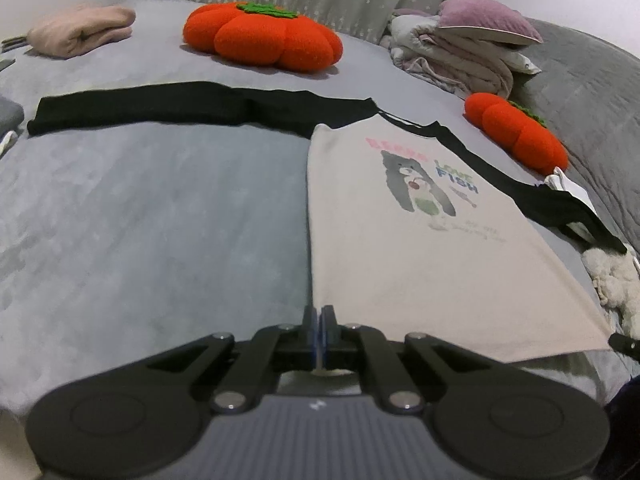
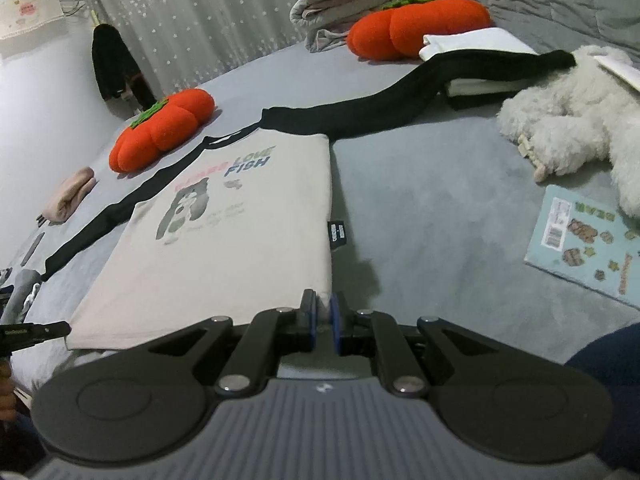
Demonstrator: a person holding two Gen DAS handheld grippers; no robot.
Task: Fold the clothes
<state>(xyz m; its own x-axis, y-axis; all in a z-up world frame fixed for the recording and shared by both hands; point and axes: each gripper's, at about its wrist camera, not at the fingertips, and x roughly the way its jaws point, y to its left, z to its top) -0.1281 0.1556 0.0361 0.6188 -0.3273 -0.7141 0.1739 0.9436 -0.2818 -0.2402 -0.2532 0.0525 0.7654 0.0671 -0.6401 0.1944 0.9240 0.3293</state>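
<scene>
A cream T-shirt [image 1: 420,232] with black sleeves and a bear print lies flat on the grey bed, sleeves spread to both sides. My left gripper [image 1: 319,316] is shut on the shirt's hem at its left bottom corner. In the right wrist view the same T-shirt [image 2: 224,232] reaches to my right gripper [image 2: 324,312], which is shut on the hem at the right bottom corner, cloth showing between the blue pads. One black sleeve [image 2: 380,112] runs off over a folded white cloth. A slice of the other gripper [image 2: 36,332] shows at the left edge.
Two orange pumpkin cushions [image 1: 260,36] [image 1: 520,132] sit behind the shirt. A folded pink garment [image 1: 80,30] lies far left, a pile of bedding [image 1: 460,48] far right. A white plush toy [image 2: 568,112] and a blue sticker book [image 2: 588,248] lie right of the shirt.
</scene>
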